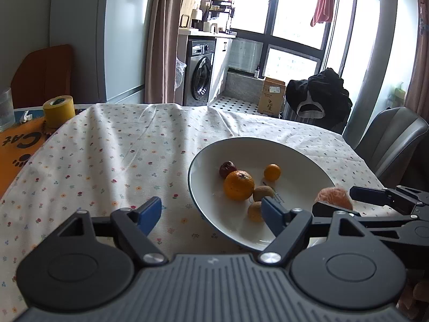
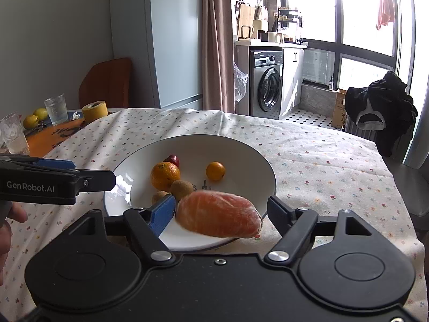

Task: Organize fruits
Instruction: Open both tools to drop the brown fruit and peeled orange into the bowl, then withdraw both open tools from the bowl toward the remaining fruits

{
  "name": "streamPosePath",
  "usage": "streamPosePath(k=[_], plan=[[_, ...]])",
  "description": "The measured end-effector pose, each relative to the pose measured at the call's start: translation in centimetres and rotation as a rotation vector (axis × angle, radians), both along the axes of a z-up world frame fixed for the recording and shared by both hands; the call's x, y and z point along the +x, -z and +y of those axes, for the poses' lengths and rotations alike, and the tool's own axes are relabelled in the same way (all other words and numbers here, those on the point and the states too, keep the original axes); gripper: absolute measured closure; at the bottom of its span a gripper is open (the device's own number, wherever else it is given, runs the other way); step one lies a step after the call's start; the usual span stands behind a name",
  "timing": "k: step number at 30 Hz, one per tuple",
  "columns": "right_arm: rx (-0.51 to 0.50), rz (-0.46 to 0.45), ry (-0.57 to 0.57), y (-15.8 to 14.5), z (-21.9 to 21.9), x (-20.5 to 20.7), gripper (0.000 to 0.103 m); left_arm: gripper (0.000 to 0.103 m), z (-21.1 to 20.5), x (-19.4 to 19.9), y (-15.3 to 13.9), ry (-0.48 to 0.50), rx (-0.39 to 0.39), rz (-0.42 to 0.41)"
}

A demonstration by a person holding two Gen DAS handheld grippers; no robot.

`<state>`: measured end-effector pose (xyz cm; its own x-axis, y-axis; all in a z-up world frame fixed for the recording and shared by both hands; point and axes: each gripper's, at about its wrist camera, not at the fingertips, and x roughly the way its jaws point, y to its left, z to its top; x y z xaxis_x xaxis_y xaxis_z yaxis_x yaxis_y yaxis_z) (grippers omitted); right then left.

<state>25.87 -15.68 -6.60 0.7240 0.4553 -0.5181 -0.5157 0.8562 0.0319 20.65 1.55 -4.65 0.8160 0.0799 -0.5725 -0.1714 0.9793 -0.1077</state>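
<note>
A white bowl (image 1: 241, 150) on the flowered tablecloth holds an orange (image 1: 238, 185), a small orange (image 1: 272, 172), a dark red fruit (image 1: 228, 168) and two small brown fruits (image 1: 262, 193). My left gripper (image 1: 211, 212) stands open at the bowl's near left rim with nothing between its fingers. My right gripper (image 2: 222, 212) is spread wide over the bowl's near rim (image 2: 187, 244). A peeled orange (image 2: 218, 213) sits between its fingers, blurred and tilted. It touches the blue left pad (image 2: 163, 212), with a thin gap at the right finger (image 2: 278, 214). From the left wrist view, the peeled orange (image 1: 335, 198) is over the bowl's right edge.
At the far left, off the cloth, stand a yellow tape roll (image 2: 95, 111), two glasses (image 2: 55, 108) and two lemons (image 2: 30, 120) on an orange mat. A grey chair (image 1: 394, 139) is at the table's right side. A hand (image 2: 8, 230) shows at the left edge.
</note>
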Motion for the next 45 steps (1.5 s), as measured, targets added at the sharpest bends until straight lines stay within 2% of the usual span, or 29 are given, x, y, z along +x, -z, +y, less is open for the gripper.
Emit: streamPosePath(k=[3, 8, 12, 26, 33, 45], plan=[[0.012, 0.001, 0.007, -0.2, -0.4, -0.3, 0.021, 0.013, 0.2, -0.4, -0.1, -0.019, 0.009, -0.009], [0.016, -0.003, 0.019, -0.4, -0.8, -0.9, 0.014, 0.009, 0.6, -1.3, -0.2, -0.028, -0.003, -0.025], [0.02, 0.01, 0.02, -0.4, -1.0, -1.5, 0.014, 0.004, 0.6, -2.0, -0.3, -0.028, 0.004, -0.029], [0.058, 0.013, 0.028, -0.9, -2.0, -3.7, 0.008, 0.003, 1.3, -5.0, -0.7, -0.052, -0.016, -0.044], [0.082, 0.009, 0.029, -1.1, -2.5, -4.9, 0.007, 0.003, 1.5, -6.3, -1.1, -0.057, -0.039, -0.054], [0.119, 0.002, 0.037, -1.7, -3.6, -7.1, 0.007, 0.003, 1.3, -8.8, -1.9, -0.062, -0.031, -0.071]])
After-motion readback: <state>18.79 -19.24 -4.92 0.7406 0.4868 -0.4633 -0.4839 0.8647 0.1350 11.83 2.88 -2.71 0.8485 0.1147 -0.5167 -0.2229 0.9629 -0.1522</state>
